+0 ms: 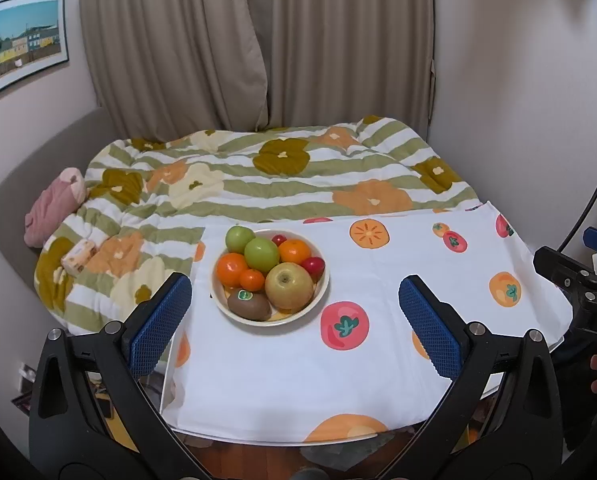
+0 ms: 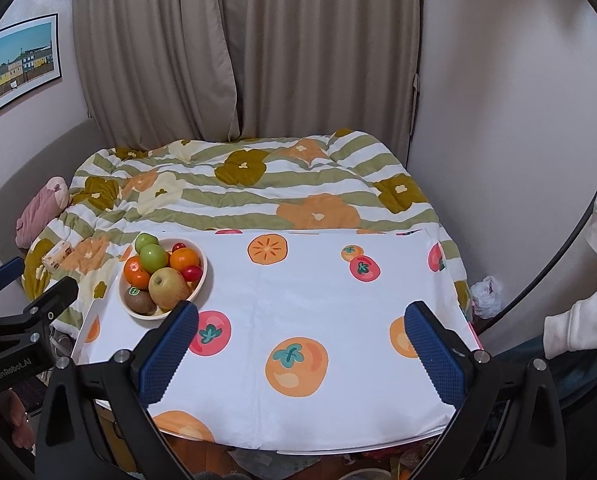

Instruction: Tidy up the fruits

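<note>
Behind your table a bed (image 1: 258,176) with a flowered quilt fills the room under drawn curtains (image 1: 258,40). Your table carries a white cloth (image 1: 298,352) printed with fruit, and on its left part sits the bowl (image 1: 321,294), with all the fruit you can see piled inside it: a yellow apple (image 1: 289,286), two green apples (image 1: 261,254), oranges (image 1: 232,269), a kiwi (image 1: 249,305) and small red fruits (image 1: 313,266). None lies loose on the cloth, so this fits either a finished gathering or a bowl awaiting sorting. Your left gripper (image 1: 294,316) and right gripper (image 2: 301,344) both hover spread wide, holding nothing.
</note>
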Demonstrator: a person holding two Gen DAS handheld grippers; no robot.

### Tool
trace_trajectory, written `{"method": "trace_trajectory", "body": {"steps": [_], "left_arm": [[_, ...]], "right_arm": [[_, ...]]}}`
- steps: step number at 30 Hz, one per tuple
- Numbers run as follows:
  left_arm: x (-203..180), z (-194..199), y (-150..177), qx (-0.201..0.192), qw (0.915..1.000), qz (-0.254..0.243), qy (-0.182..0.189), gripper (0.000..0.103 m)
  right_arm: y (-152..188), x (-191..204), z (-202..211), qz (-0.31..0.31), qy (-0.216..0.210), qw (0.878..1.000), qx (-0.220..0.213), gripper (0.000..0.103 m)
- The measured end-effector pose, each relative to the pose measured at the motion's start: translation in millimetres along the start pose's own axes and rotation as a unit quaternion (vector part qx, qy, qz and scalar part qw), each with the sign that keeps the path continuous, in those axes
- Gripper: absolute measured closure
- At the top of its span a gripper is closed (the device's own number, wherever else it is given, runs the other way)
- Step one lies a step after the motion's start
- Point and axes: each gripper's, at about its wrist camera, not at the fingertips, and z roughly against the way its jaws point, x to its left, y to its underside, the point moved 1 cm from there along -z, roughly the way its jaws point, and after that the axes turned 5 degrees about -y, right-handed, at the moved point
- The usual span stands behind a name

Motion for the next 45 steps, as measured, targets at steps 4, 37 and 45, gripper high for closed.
{"method": "trace_trajectory", "body": {"steps": [4,37,45], "left_arm": [[0.0,0.0,-1.7,-0.003,1.0,0.001,-0.002,0.0],[-0.4,1.8,-7.7,-0.016,0.9999,-0.004,-0.002,0.0],[-0.4,4.3,-7.1,-0.023,0.9997,-0.004,0.002,0.0]], "right_arm": [[0.1,0.2,0.1,-0.001,0.0,1.0,-0.001,0.0],[-4.4,2.7,1.4,-0.002,-0.002,1.0,-0.004,0.0],[-3.3,1.8,1.1,-0.002,-0.002,1.0,-0.004,0.0]]}}
